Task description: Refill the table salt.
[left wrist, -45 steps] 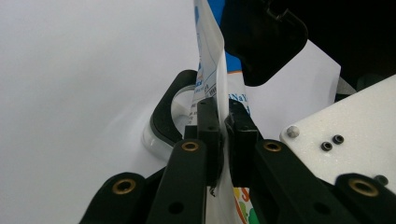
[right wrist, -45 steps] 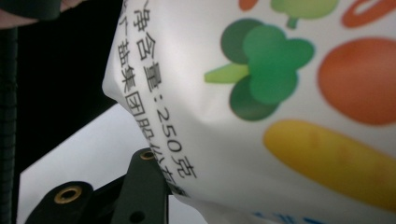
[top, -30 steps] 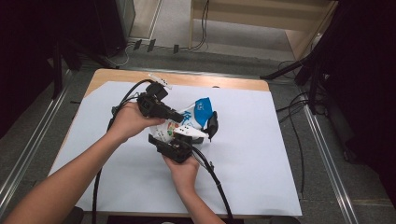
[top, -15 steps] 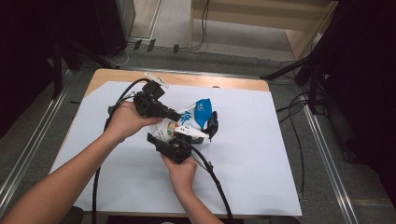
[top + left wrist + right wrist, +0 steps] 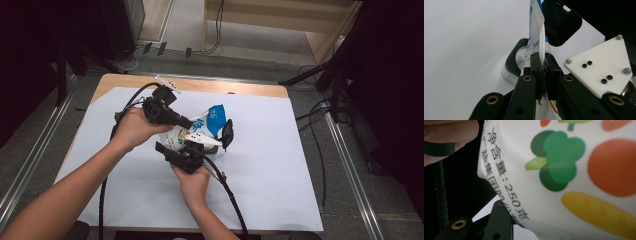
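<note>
Nearest in the high view, the right gripper (image 5: 192, 150) sits in the right hand (image 5: 194, 181) at the lower side of a printed food pouch (image 5: 202, 127). In the right gripper view the pouch (image 5: 574, 177) w/ broccoli and carrot artwork and "250" net-weight text crowds the lens. One black finger (image 5: 499, 220) shows beneath it, its mate is hidden, so can't tell whether this gripper is clamped or slack. Probably steadying the bag's body from below.

Just beyond, the left gripper (image 5: 186, 122) in the left hand (image 5: 131, 127) comes in from the left. The left gripper view settles it: both fingers (image 5: 536, 72) are pinched tight on the pouch's thin top edge (image 5: 537, 32), film standing upright between them. That hold looks like a pull-apart or tilt-to-pour setup, one tool on the seal, the other on the body.

The pouch is held up off the worktop (image 5: 280, 165), roughly mid-table, blue top corner pointing away from the person. Directly beneath/behind it is a clear container w/ black rim (image 5: 514, 62), its hinged black lid (image 5: 561, 22) flipped open. Likely the target for the contents, which explains holding the bag right over it.

Farther out: white sheet covers most of the worktop, a bare wood strip at the far edge. Gripper cables (image 5: 225, 190) trail back toward the person. The upright lid is close to the pouch and could snag it.
</note>
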`<state>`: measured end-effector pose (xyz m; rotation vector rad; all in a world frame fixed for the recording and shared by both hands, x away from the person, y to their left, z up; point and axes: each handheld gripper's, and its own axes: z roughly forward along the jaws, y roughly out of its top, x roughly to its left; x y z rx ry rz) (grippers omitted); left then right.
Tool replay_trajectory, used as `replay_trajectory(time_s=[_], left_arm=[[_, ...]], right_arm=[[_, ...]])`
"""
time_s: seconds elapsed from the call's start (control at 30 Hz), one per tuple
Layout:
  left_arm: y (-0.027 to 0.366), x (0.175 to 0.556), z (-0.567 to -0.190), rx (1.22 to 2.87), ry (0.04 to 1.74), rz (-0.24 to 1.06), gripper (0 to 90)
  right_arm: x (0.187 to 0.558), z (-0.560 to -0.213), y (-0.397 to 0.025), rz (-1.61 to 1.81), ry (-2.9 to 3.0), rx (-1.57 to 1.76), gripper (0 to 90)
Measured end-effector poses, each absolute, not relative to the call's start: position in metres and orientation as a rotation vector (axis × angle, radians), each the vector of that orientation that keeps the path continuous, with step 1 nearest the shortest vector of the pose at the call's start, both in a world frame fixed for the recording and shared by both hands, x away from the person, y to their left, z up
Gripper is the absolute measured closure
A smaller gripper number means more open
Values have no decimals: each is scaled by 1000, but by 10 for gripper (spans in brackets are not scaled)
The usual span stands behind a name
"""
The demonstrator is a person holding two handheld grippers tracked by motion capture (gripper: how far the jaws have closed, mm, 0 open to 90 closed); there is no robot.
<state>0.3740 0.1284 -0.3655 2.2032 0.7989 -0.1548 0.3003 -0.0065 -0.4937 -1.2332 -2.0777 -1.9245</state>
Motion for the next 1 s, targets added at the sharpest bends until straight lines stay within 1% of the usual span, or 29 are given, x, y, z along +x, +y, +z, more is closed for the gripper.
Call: replay_trajectory(time_s=[0.2,0.33,0.53,0.8,1.0], left_arm=[[127,374,-366,2220,812,-173,900],[125,374,-369,2225,819,-167,900],[125,375,-369,2215,816,-163,896],[124,376,-366,2196,815,-146,885],[125,375,-364,2192,814,-166,900]], right_arm=[[299,-494,-6,-1930,-2081,-1225,628],[298,-497,-7,-1924,-2078,-1239,651],[297,-494,-7,-1936,-2103,-1217,635],[300,-491,-7,-1942,-2055,-1228,660],[299,-491,-8,-1941,-2084,-1212,659]])
